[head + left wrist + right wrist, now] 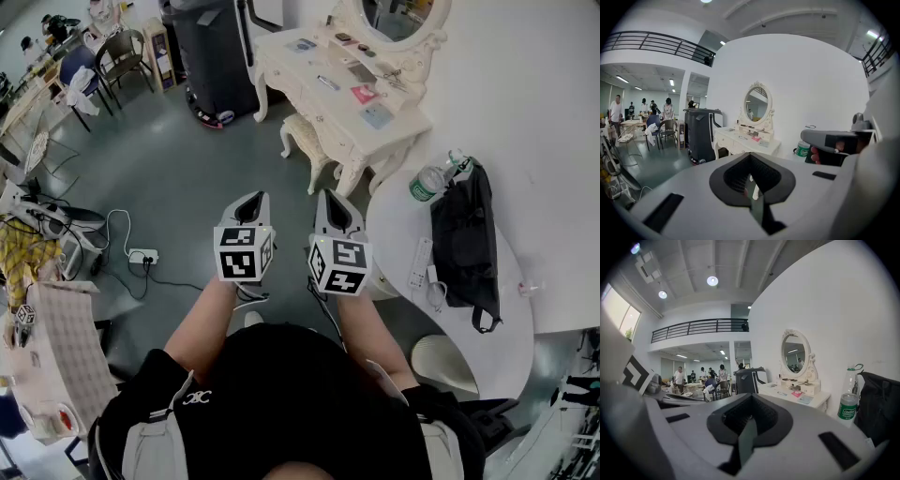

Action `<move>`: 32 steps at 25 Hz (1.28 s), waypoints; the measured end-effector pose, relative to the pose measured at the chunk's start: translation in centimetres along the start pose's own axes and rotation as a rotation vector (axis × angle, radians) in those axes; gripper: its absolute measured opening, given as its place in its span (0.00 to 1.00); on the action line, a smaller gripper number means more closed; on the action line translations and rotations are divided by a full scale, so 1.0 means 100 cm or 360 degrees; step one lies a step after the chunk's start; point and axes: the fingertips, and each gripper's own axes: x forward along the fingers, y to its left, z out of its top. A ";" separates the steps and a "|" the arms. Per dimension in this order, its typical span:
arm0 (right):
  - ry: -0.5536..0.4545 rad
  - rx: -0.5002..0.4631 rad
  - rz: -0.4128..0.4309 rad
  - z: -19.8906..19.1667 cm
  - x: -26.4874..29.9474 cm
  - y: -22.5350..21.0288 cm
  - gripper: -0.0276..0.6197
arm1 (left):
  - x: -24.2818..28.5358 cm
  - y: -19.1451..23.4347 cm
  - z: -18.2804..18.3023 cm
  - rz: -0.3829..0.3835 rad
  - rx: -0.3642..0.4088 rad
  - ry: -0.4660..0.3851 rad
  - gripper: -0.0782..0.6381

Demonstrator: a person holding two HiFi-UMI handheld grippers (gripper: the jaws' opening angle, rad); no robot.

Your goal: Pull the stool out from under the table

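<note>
The stool (302,138), white with carved legs and a padded seat, stands tucked partly under the white dressing table (292,67) with an oval mirror, far ahead on the grey floor. I hold both grippers side by side at chest height, well short of it. My left gripper (250,200) is shut with nothing between its jaws. My right gripper (331,197) also looks shut and empty. In the left gripper view the dressing table (740,139) lies straight ahead beyond the left gripper (751,174). The right gripper view shows it (797,394) to the right of the right gripper (750,416).
A tall black machine (211,56) stands left of the dressing table. A round white table (398,234) at my right carries a black bag (464,239) and a green-labelled bottle (427,181). A power strip (142,255) with cable lies on the floor at left. Chairs (122,56) and people are far back.
</note>
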 end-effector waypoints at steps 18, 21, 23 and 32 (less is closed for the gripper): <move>0.0024 -0.0005 -0.0057 -0.008 0.037 0.047 0.05 | 0.007 0.061 -0.003 -0.0021 0.0035 0.0010 0.11; 0.0031 -0.0005 -0.0077 -0.010 0.047 0.057 0.05 | 0.011 0.074 -0.001 -0.0042 0.0051 0.0007 0.11; 0.0037 -0.0004 -0.0088 -0.012 0.053 0.065 0.05 | 0.012 0.084 -0.001 -0.0058 0.0058 0.0005 0.11; 0.0116 -0.0050 -0.0110 -0.027 0.075 0.103 0.05 | 0.012 0.129 -0.016 -0.0107 0.0000 0.0055 0.11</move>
